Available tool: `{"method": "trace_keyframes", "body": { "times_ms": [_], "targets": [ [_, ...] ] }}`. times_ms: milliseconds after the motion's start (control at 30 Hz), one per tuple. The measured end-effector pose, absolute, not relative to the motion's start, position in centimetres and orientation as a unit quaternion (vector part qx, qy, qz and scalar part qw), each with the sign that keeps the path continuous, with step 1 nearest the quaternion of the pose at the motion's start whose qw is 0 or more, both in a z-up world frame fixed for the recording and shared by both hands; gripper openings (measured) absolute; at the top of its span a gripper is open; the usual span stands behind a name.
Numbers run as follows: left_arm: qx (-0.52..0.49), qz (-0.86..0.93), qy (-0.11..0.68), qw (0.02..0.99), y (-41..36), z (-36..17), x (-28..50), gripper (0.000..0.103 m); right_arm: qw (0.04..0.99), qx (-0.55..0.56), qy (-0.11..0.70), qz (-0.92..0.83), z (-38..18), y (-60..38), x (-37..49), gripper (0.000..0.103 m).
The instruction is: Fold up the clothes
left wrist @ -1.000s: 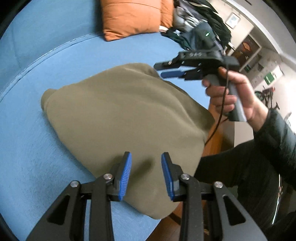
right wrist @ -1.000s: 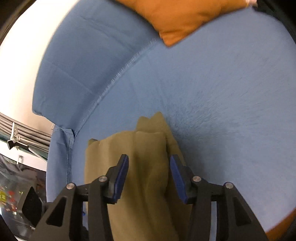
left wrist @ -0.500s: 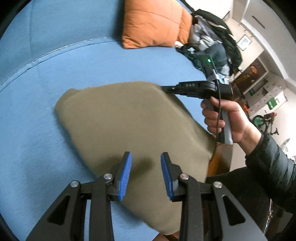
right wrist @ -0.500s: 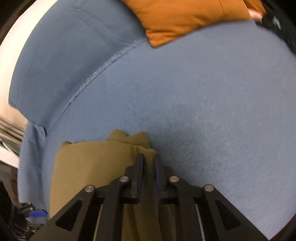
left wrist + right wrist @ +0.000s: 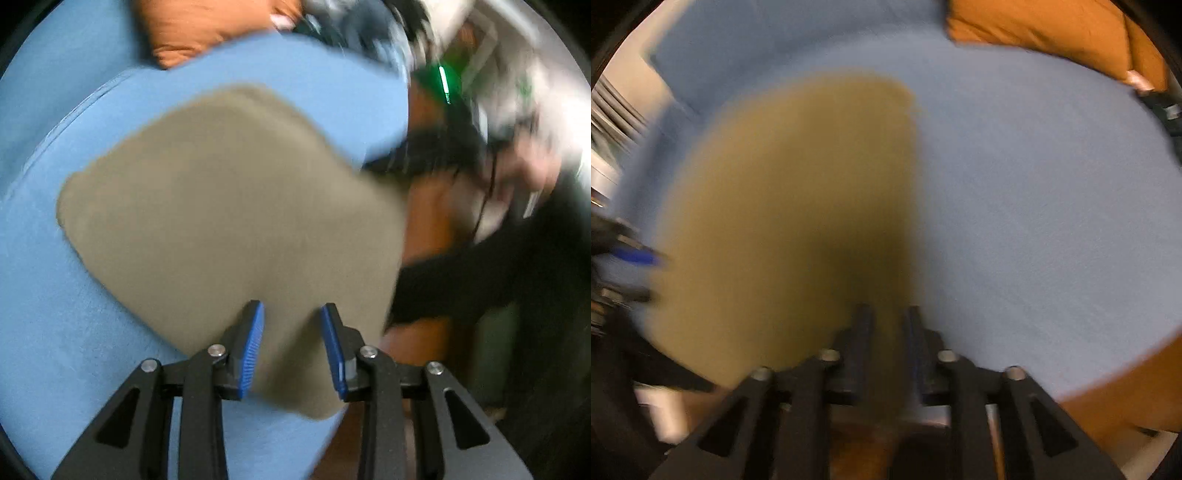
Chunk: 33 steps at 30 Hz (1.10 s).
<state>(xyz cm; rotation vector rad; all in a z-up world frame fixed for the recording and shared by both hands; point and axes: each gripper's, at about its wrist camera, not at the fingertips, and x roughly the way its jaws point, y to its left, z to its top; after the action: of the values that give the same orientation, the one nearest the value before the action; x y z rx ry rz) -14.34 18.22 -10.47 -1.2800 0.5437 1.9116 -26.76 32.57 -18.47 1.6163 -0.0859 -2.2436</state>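
An olive garment (image 5: 229, 206) lies folded and flat on the blue sofa seat (image 5: 55, 332). My left gripper (image 5: 291, 332) hovers open over the garment's near edge, nothing between its blue pads. In the right wrist view the garment (image 5: 798, 203) is blurred by motion. My right gripper (image 5: 888, 332) is shut on the garment's near edge, with cloth showing between the fingers. In the left wrist view the right gripper (image 5: 391, 162) is a dark blur at the garment's right corner, held by a person's hand (image 5: 528, 166).
An orange cushion (image 5: 207, 29) rests at the back of the seat, and shows as the cushion (image 5: 1052, 29) at the top right. Dark clothes (image 5: 369, 22) are piled behind it. The seat's front edge (image 5: 1108, 354) curves close by. A black sleeve (image 5: 480, 280) crosses the right side.
The right gripper, shut on the garment's corner, has swung fast and dragged the cloth across the seat. Both views are now motion-blurred. The left gripper has stayed open.
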Motion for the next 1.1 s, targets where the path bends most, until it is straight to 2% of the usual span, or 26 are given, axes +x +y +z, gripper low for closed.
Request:
{"method": "trace_keyframes", "body": {
  "times_ms": [67, 133, 200, 333, 400, 567, 767, 967, 1100],
  "targets": [
    [-0.475, 0.758, 0.265, 0.360, 19.3, -10.5, -12.5, 0.031, 0.177, 0.578, -0.024, -0.796, -18.7, 32.5, -25.9, 0.051],
    [-0.480, 0.760, 0.247, 0.363, 19.0, -9.4, -11.7, 0.031, 0.168, 0.581, -0.017, -0.796, -18.9, 32.4, -25.1, 0.040],
    [-0.478, 0.757, 0.238, 0.377, 18.4, -8.7, -10.7, 0.031, 0.159, 0.585, -0.010, -0.795, -19.1, 32.3, -24.2, 0.040],
    [-0.492, 0.740, 0.310, 0.337, 18.1, -11.5, -9.7, 0.034, 0.141, 0.592, 0.004, -0.794, -19.6, 32.1, -22.5, 0.041],
    [-0.485, 0.745, 0.315, 0.333, 18.3, -11.5, -9.0, 0.034, 0.129, 0.609, 0.029, -0.782, -20.9, 31.2, -22.1, 0.043],
    [-0.489, 0.785, 0.217, 0.313, 16.0, -8.4, -8.6, 0.032, 0.126, 0.537, -0.023, -0.834, -16.8, 31.4, -21.6, 0.043],
    [-0.550, 0.769, 0.246, 0.214, 15.3, -12.2, -9.1, 0.032, 0.078, 0.603, -0.012, -0.794, -20.2, 32.1, -21.3, 0.044],
    [-0.535, 0.811, 0.125, 0.200, 13.3, -6.7, -6.5, 0.032, 0.062, 0.513, -0.060, -0.854, -15.3, 33.8, -19.8, 0.044],
    [-0.534, 0.820, 0.048, 0.202, 12.7, -4.0, -6.9, 0.033, 0.067, 0.491, -0.091, -0.864, -14.6, 34.3, -20.8, 0.046]
  ]
}}
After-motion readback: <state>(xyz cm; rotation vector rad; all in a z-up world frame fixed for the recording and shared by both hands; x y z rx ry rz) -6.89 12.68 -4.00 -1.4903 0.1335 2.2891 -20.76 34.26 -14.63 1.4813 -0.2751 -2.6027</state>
